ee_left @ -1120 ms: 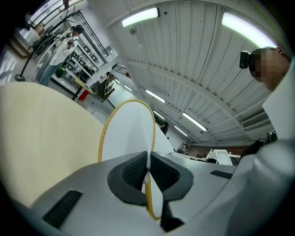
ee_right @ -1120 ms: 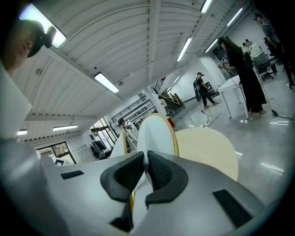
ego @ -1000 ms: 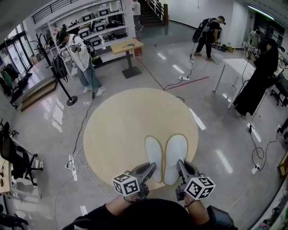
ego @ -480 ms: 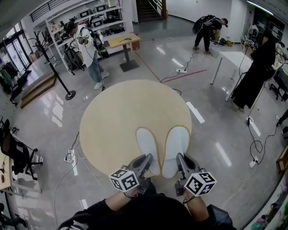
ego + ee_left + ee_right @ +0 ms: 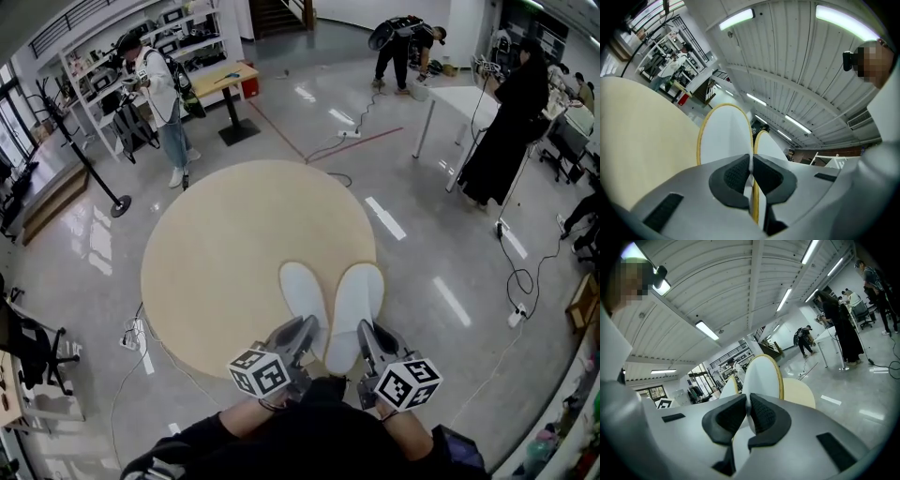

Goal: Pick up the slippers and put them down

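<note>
White slippers (image 5: pixel 356 300) are drifting toward the beige disc's (image 5: pixel 234 253) edge; we are keeping left gripper (image 5: pixel 306 330) and right gripper (image 5: pixel 366 334) clamped on them.

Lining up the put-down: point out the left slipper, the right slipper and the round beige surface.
left slipper (image 5: pixel 302 292): head view, middle of its white face.
right slipper (image 5: pixel 359 298): head view, middle of its white face.
round beige surface (image 5: pixel 234 244): head view, bare middle.

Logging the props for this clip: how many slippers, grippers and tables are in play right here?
Slippers: 2 (left slipper, right slipper)
Grippers: 2 (left gripper, right gripper)
Round table: 1
Total: 5
</note>
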Motion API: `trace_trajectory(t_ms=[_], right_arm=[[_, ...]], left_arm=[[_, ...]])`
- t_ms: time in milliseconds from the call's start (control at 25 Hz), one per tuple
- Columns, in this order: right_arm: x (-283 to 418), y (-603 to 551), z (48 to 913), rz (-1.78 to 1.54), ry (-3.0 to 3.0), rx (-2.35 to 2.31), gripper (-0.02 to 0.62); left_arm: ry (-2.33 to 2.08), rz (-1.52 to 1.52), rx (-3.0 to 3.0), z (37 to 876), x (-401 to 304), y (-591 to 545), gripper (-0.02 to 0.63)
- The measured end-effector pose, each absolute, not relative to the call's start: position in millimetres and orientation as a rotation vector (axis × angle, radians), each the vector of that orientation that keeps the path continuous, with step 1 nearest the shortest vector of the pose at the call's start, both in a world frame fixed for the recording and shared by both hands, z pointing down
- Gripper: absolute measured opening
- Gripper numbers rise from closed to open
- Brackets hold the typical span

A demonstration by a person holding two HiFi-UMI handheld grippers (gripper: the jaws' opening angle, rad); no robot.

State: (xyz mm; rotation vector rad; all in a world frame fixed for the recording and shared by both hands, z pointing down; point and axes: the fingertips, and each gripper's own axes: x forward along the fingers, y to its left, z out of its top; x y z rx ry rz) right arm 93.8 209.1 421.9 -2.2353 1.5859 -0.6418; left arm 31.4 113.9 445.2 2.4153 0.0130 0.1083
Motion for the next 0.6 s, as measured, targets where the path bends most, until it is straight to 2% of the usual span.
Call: trace_trajectory(t_ms=[240,600], right_arm=[[106,198,418,-0.671,1.594,-2.272,0.032],[201,161,456,-0.75,1.705,-2.328,0.032]], left_arm=[[0.01,0.13,2.373,436,40,106,0.032],[-0.065,0.122,2.316,480,142,67,0.031]])
